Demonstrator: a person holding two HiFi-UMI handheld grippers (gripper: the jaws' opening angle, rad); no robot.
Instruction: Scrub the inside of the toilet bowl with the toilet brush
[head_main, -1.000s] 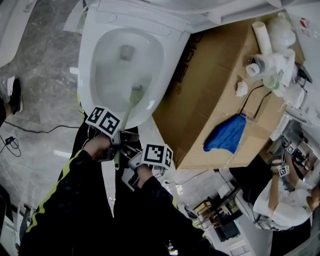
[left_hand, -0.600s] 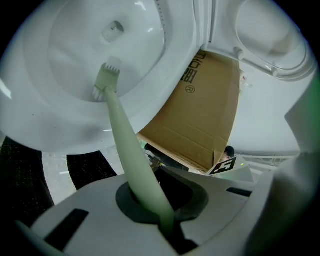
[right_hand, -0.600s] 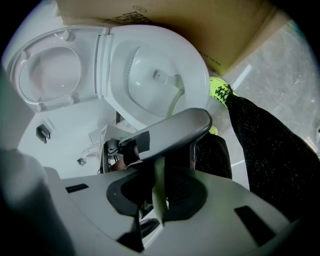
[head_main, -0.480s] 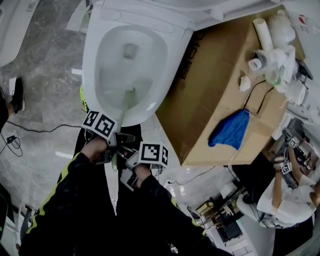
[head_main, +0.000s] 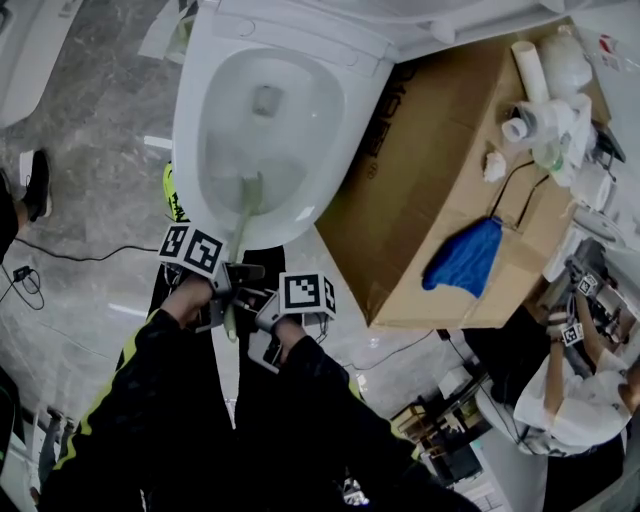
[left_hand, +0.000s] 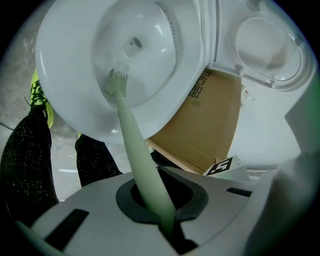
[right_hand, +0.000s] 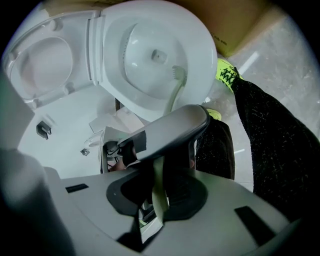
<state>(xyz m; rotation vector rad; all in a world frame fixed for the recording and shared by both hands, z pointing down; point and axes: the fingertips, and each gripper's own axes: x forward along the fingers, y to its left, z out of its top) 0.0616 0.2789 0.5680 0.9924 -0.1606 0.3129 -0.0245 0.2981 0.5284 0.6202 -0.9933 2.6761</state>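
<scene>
The white toilet bowl (head_main: 215, 90) stands open at the top of the head view, its lid (left_hand: 265, 45) raised. A pale green toilet brush (head_main: 249, 192) reaches into the bowl, its head (left_hand: 116, 82) against the near inner wall, below the drain. Its handle (left_hand: 135, 150) runs back to both grippers. My left gripper (head_main: 238, 278) is shut on the handle, which passes between its jaws (left_hand: 160, 210). My right gripper (head_main: 260, 302) sits just behind it, shut on the handle's end (right_hand: 156, 197). In the right gripper view the left gripper (right_hand: 170, 127) hides much of the handle.
A large cardboard box (head_main: 440, 150) presses against the toilet's right side, with a blue cloth (head_main: 462, 255) and paper rolls (head_main: 540, 110) on it. A person (head_main: 570, 390) crouches at the lower right. A cable (head_main: 60, 262) lies on the marble floor to the left.
The brush head has slid leftward along the bowl's near wall. Both grippers stayed shut on the handle and shifted slightly left with it.
</scene>
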